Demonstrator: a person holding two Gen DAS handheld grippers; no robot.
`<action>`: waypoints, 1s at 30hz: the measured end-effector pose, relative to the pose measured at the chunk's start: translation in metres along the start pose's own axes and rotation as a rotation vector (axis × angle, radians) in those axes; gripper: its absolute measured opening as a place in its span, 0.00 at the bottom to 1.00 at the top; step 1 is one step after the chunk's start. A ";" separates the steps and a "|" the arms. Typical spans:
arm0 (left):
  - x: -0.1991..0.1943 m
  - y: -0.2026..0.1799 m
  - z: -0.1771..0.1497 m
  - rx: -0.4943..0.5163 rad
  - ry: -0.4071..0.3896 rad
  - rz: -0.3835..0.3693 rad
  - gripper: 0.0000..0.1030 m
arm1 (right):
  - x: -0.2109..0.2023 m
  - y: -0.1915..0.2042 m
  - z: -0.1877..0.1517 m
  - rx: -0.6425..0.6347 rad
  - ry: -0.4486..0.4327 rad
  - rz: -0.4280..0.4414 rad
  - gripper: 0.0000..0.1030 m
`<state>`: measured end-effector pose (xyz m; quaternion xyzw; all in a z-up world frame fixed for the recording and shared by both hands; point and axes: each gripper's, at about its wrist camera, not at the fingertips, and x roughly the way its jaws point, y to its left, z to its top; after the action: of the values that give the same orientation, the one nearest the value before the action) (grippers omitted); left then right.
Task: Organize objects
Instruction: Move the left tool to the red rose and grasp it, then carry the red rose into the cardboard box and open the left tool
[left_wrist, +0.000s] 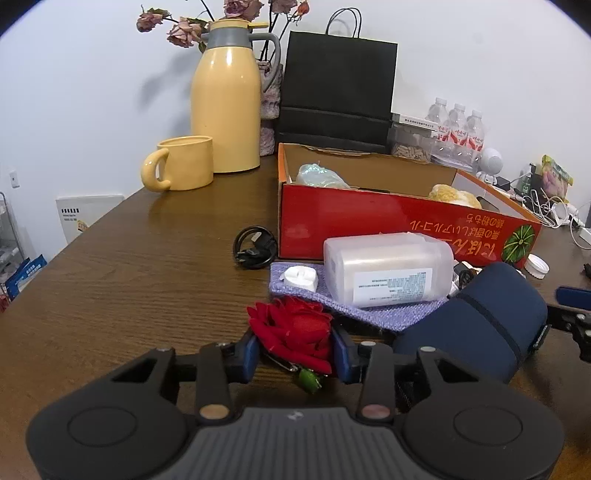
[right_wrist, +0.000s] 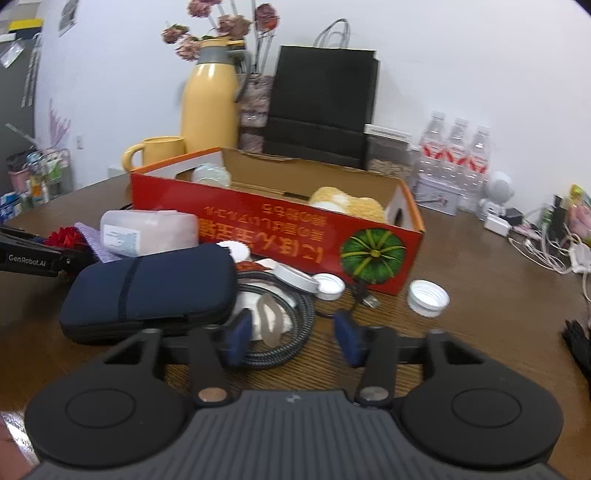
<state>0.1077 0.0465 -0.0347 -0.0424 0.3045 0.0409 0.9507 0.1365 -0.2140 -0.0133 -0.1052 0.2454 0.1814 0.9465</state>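
Wooden table (left_wrist: 129, 258): left claw (left_wrist: 295, 350) grips red rose (left_wrist: 295, 328).

Both cameras sit low over the table (left_wrist: 110, 266), each looking forward along its own fingers toward the back wall. The left view is close behind the rose (left_wrist: 295, 332), with the red box (left_wrist: 351, 218) ahead to its right. The right view faces the box (right_wrist: 258, 229) more squarely. Both share the box, navy case (left_wrist: 476, 325) (right_wrist: 147, 291), thermos (left_wrist: 225, 99) (right_wrist: 210, 107) and black bag (left_wrist: 336, 85) (right_wrist: 321, 103).

clutter (left_wrist: 388, 273) crowds red box (left_wrist: 369, 218); left tabletop (left_wrist: 129, 277) open.
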 end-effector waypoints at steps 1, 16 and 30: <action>-0.001 0.001 0.000 0.001 -0.001 0.004 0.37 | 0.002 0.001 0.001 -0.008 0.004 0.010 0.32; -0.019 0.019 -0.001 -0.032 -0.021 0.016 0.37 | 0.030 -0.004 0.006 0.026 0.084 0.103 0.06; -0.027 0.020 0.004 -0.039 -0.053 0.012 0.37 | 0.009 -0.015 0.008 0.094 -0.006 0.078 0.04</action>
<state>0.0858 0.0649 -0.0168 -0.0580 0.2787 0.0538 0.9571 0.1532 -0.2225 -0.0088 -0.0504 0.2549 0.2064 0.9433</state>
